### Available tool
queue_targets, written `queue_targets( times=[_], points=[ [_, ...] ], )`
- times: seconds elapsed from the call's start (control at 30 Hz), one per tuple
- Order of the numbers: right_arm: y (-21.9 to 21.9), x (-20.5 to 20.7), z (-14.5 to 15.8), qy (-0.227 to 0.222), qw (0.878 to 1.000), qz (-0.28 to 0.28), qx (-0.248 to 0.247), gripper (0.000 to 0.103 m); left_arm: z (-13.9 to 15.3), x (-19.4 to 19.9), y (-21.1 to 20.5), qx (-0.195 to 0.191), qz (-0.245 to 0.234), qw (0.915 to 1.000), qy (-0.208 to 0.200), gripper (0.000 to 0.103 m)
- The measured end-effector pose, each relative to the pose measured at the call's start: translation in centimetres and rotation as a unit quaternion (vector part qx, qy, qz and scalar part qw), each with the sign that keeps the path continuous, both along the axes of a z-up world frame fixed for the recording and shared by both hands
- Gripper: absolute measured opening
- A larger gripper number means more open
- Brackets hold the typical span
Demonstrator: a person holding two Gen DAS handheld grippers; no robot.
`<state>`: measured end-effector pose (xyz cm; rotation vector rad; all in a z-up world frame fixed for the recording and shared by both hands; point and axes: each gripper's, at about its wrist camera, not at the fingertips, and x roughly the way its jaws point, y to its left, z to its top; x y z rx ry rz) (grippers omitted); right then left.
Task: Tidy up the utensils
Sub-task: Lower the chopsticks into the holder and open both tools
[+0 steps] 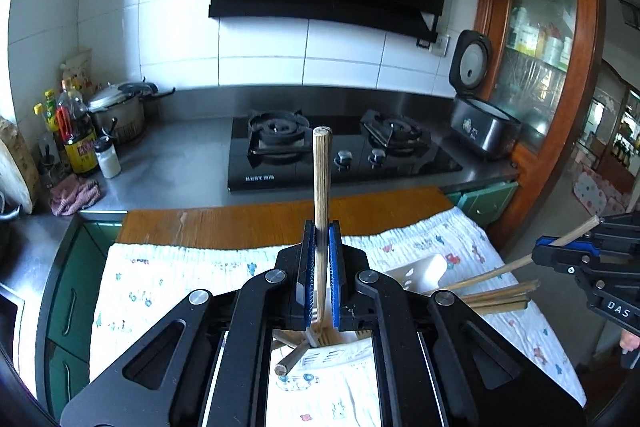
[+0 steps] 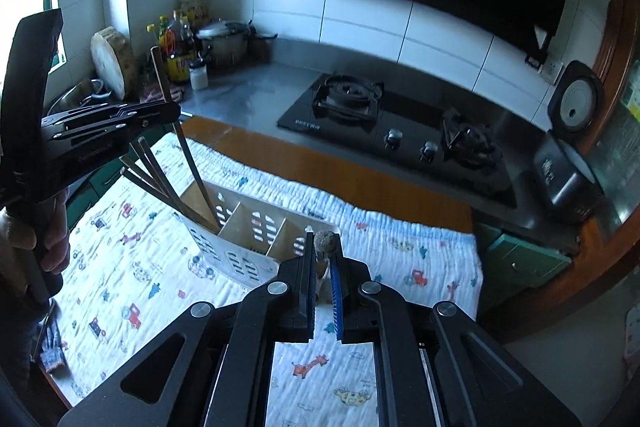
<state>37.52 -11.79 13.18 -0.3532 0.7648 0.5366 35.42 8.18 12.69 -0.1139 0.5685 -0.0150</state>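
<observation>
Sorting: chopsticks go into a holder on a cloth-covered table; this looks to be partway through.
Table [image 1: 280, 223]: wooden, mostly under a printed cloth [image 2: 132, 291], likely there to keep utensils clean and stop them rolling.
Holder [image 2: 240, 251]: white, perforated, split by wooden dividers into compartments; it stands on the cloth between the two tools.
Bundle [image 2: 160, 175]: several chopsticks already lean in the holder's left compartment, tips down.
Left gripper [image 1: 322, 259]: jaws closed on a single chopstick [image 1: 321, 179], held near upright over the left compartment, seemingly so it can drop in tip first beside the bundle.
Right gripper [image 2: 322, 263]: jaws nearly closed on another chopstick [image 2: 323, 242], seen end-on, pointing toward the camera's view; it sits just beside the holder's right side.
In the way: the leaning bundle crowds the left compartment, so the incoming stick may knock against it; the two tools work close together.
Around: stove [image 1: 340, 155], rice cooker [image 1: 480, 123], pot [image 1: 120, 115] and bottles [image 1: 76, 139] sit on the counter beyond, well apart.
</observation>
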Motion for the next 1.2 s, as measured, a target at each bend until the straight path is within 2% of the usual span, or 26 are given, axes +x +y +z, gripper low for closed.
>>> queue_targets(
  times=[0.33,0.63,0.97,1.03,1.13,1.2],
  points=[
    [0.1,1.5,-2.4,0.024,1.000,-0.007,-0.007,0.007,-0.9,0.4,-0.4,0.011,-0.006,0.9999,0.011,0.006],
    [0.0,1.9,-2.3,0.026,1.000,-0.007,-0.003,0.007,-0.7,0.4,-0.6,0.009,-0.016,0.9997,0.018,0.006],
    [-0.3,1.4,-2.0,0.018,1.000,-0.007,0.006,0.012,-0.5,-0.2,-1.0,0.019,-0.020,0.9995,0.018,0.007],
    [-0.4,1.1,-1.7,0.014,1.000,-0.007,0.008,0.016,-0.3,-0.5,-1.2,0.020,-0.023,0.9994,0.017,0.010],
    [-0.7,0.5,-1.1,0.008,1.000,-0.008,0.014,0.020,0.0,-1.0,-1.4,0.021,-0.023,0.9994,0.013,0.022],
    [-0.9,0.0,-0.7,0.003,1.000,-0.008,0.018,0.026,0.3,-1.7,-1.4,0.023,-0.018,0.9995,0.009,0.039]
  ],
)
